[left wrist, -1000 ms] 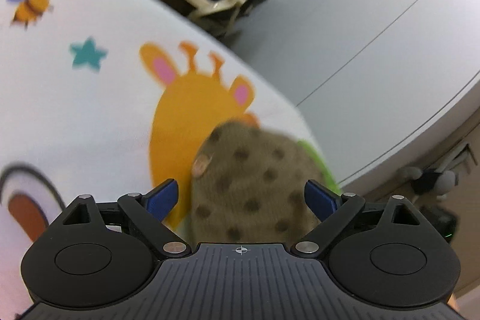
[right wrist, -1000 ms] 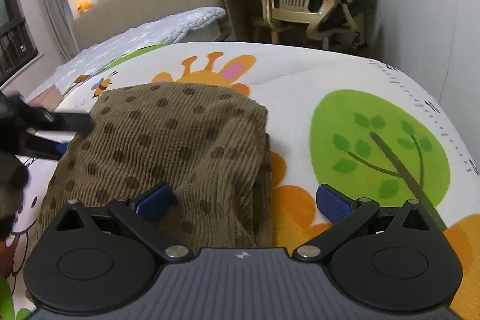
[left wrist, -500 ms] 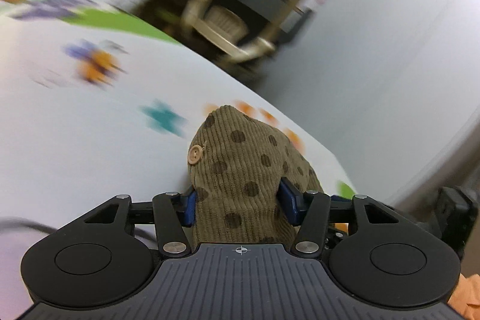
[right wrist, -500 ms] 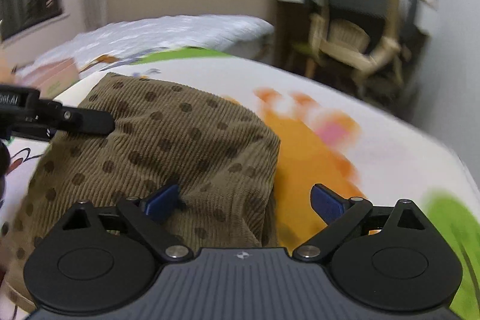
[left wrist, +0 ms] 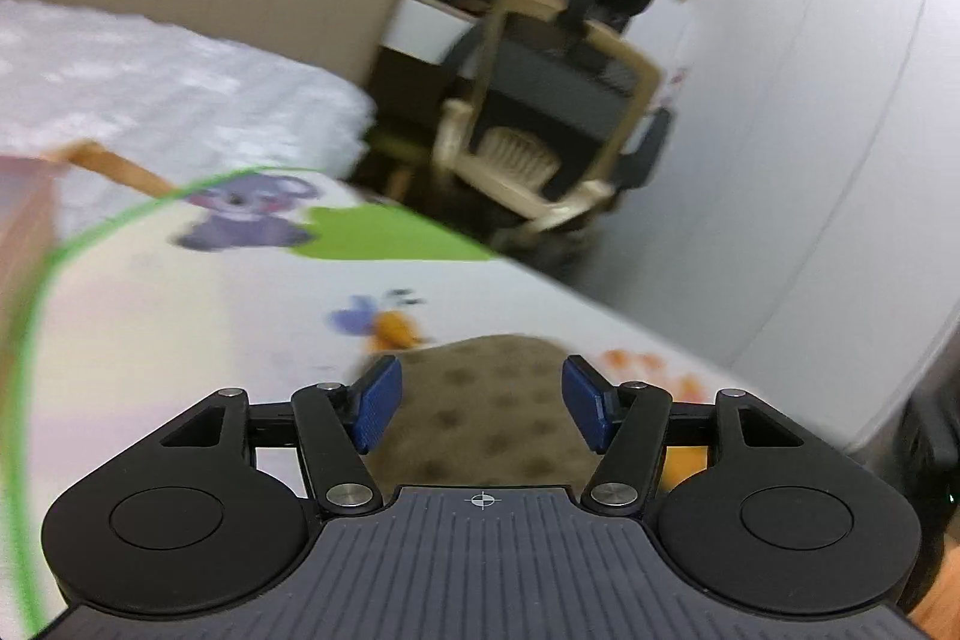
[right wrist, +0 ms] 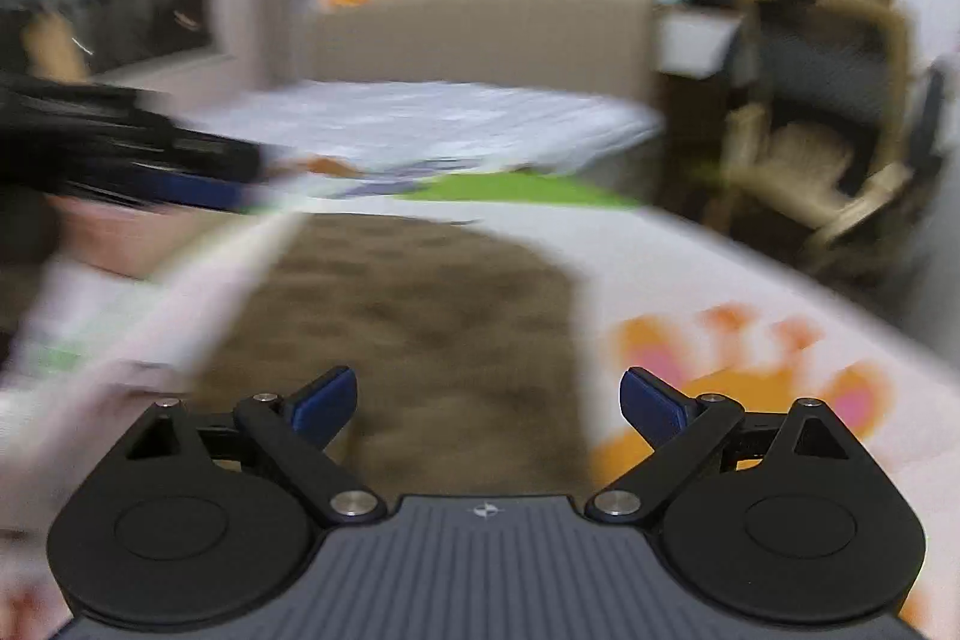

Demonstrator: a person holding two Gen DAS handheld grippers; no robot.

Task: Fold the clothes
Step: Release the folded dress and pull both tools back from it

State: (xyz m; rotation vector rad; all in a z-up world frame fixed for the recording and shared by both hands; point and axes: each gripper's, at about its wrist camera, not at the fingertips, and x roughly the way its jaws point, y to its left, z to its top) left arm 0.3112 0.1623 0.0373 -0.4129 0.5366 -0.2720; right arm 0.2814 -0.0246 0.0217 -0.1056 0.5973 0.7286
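Observation:
A brown corduroy garment with dark dots [right wrist: 414, 328] lies flat on a white play mat with cartoon animals [right wrist: 720, 292]. In the left wrist view its edge [left wrist: 486, 400] lies below and between the blue pads. My left gripper [left wrist: 483, 400] is open, its fingers apart above the cloth and holding nothing. My right gripper [right wrist: 487, 403] is open over the near part of the garment, also empty. The left gripper shows as a dark blur [right wrist: 120, 160] at the left of the right wrist view.
A bed with a white quilt [left wrist: 150, 100] and beige headboard [right wrist: 480, 34] stands behind the mat. A cream office chair [left wrist: 540, 142] and a desk are at the back right. A pinkish box [left wrist: 24, 214] sits at the far left.
My left gripper was shut on a bunched part of the garment half a second ago; now it is open and the cloth lies flat. Both views have swung upward and are blurred.

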